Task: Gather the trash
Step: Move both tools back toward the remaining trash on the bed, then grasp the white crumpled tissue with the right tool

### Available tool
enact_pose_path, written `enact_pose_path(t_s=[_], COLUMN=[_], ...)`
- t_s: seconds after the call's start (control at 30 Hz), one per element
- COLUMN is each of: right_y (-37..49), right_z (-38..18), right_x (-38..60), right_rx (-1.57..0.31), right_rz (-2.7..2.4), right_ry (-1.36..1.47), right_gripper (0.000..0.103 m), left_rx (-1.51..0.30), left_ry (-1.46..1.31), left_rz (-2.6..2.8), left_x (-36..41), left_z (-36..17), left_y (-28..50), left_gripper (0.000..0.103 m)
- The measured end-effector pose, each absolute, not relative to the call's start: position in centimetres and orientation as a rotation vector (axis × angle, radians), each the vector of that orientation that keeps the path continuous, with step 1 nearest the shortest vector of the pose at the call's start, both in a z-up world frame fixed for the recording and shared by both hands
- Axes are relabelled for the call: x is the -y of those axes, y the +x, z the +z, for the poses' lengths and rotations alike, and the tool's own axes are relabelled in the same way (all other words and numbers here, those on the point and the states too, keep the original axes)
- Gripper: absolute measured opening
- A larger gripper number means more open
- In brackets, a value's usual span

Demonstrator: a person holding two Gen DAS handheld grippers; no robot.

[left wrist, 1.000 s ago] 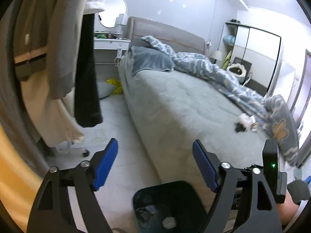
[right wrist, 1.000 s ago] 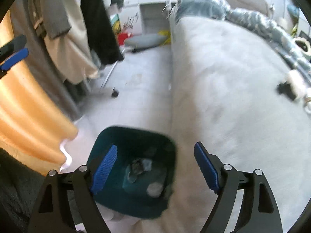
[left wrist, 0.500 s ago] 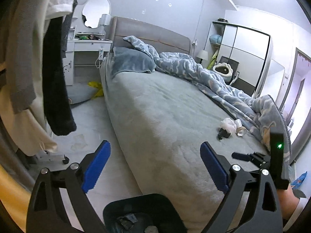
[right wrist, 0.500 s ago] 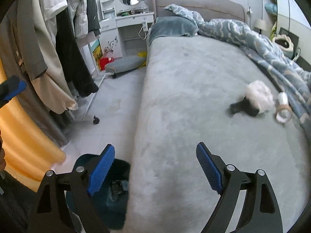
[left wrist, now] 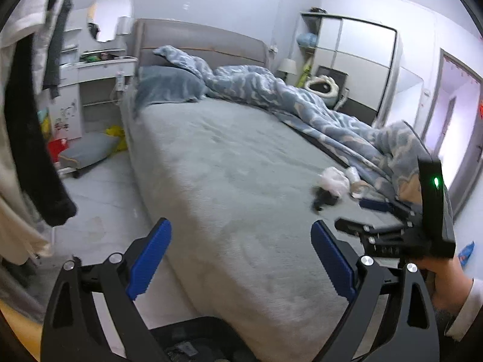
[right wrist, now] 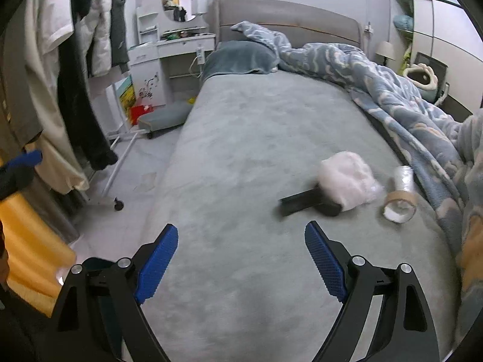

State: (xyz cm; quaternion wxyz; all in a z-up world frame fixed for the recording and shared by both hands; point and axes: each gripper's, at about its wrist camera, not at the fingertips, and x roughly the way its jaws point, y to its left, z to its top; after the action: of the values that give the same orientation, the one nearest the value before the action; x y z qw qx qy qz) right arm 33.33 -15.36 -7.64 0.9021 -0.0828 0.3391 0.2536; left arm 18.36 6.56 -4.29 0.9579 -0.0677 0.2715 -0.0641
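Note:
On the grey bed (right wrist: 247,157) lie a crumpled white plastic wad (right wrist: 347,181), a black flat object (right wrist: 311,202) under it, a tape roll (right wrist: 398,206) and a small clear roll (right wrist: 403,178). They also show in the left wrist view, the wad (left wrist: 333,179) at the right. My right gripper (right wrist: 241,259) is open and empty, above the bed short of the black object. My left gripper (left wrist: 241,253) is open and empty over the bed's near edge. A dark bin (left wrist: 193,341) shows at the bottom, partly hidden.
A blue patterned duvet (right wrist: 392,90) is bunched along the bed's right side. Clothes hang on a wheeled rack (right wrist: 75,90) at the left. A white dresser (right wrist: 157,60), a grey cushion (right wrist: 163,119) and a wardrobe (left wrist: 356,66) stand around the floor (right wrist: 135,181).
Both grippers have lifted from over the bin and turned toward the bed. The right one has moved closer to the trash on the bed. The bin has slid out of the bottom of both views.

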Motion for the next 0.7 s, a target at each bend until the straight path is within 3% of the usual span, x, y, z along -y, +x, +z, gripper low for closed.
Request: enact_pose_path(t_s=[0.7], right_y=[44.1], right_z=[-7.5], right_x=[21.8], right_rx=[-0.717], right_rz=[0.456], right_ry=[-0.074], right_gripper=[0.087], left_rx=[-0.591], left_ry=[-0.145], left_rz=[-0.287], left_x=[-0.5], left_z=[-6.3], left_y=[27.8], left_gripper=[0.095])
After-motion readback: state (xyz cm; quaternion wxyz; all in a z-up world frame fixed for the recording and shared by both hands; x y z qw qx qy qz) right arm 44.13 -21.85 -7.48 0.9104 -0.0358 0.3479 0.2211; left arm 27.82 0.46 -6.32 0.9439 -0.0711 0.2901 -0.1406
